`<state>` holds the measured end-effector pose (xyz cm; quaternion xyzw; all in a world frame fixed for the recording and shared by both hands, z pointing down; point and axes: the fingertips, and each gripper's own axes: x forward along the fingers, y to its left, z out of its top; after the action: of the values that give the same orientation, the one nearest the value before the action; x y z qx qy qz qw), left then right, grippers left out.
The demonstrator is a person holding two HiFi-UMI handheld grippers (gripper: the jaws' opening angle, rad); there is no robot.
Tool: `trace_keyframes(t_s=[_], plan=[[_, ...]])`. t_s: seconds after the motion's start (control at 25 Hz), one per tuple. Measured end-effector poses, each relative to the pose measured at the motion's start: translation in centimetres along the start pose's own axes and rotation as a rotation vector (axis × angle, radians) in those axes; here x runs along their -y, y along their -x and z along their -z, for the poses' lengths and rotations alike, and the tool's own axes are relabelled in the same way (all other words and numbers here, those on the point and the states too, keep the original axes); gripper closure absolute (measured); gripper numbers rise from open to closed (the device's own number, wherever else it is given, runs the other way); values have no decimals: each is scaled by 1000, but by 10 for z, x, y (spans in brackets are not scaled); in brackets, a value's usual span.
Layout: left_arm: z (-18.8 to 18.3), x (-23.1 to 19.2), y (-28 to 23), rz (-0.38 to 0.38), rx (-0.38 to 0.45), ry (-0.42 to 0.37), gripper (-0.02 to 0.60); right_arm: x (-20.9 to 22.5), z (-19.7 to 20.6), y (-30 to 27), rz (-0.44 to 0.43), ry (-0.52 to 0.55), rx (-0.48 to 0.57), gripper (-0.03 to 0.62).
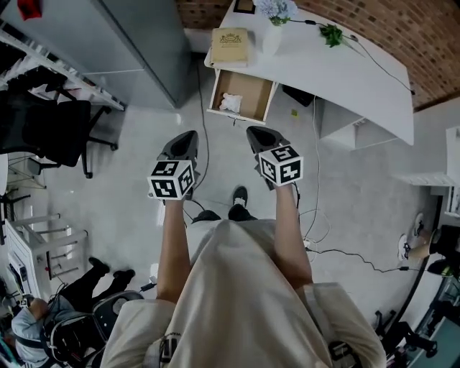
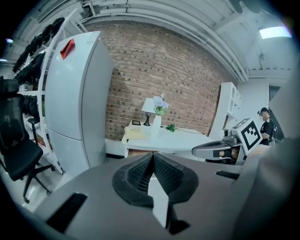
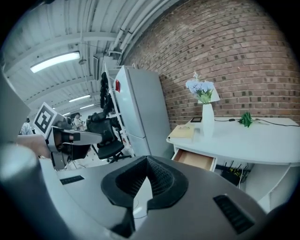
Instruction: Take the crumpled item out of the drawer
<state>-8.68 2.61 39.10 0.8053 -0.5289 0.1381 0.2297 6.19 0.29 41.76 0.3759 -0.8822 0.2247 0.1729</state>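
Observation:
A white crumpled item [image 1: 231,103] lies at the left end of an open wooden drawer [image 1: 250,90] under the white desk [image 1: 345,72]. The drawer's inside also shows in the right gripper view [image 3: 194,159], but the item is hidden there. Both grippers hang in the air over the floor, well short of the drawer. My left gripper [image 1: 188,135] is shut, its pads [image 2: 140,173] meeting with nothing between them. My right gripper [image 1: 253,131] is shut and empty too, its pads [image 3: 161,176] pointing toward the desk.
On the desk stand a tan book [image 1: 230,47], a vase of flowers [image 1: 273,21] and a small green plant [image 1: 330,33]. A grey fridge [image 1: 144,50] stands left of the desk, with a black office chair [image 1: 50,129] beyond it. Cables [image 1: 323,223] run over the floor.

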Motion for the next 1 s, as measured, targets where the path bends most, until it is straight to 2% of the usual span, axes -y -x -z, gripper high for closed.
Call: trace_keyframes(t_s=[0.24,0.6,0.76,1.0], plan=[[0,10,-34,10,-35,-7,566,41,12,5,22,-11,-41,571],[-12,7,-78,61,-74,-19,566,90,16,-6,88,-101,-54,571],[-12,-8,-103,80,-102,-10,566,104,13,-29,109,-107,-69,571],[-1,-42,-139,84,-139,32,566,119,12,-88,86,-70,-137,571]])
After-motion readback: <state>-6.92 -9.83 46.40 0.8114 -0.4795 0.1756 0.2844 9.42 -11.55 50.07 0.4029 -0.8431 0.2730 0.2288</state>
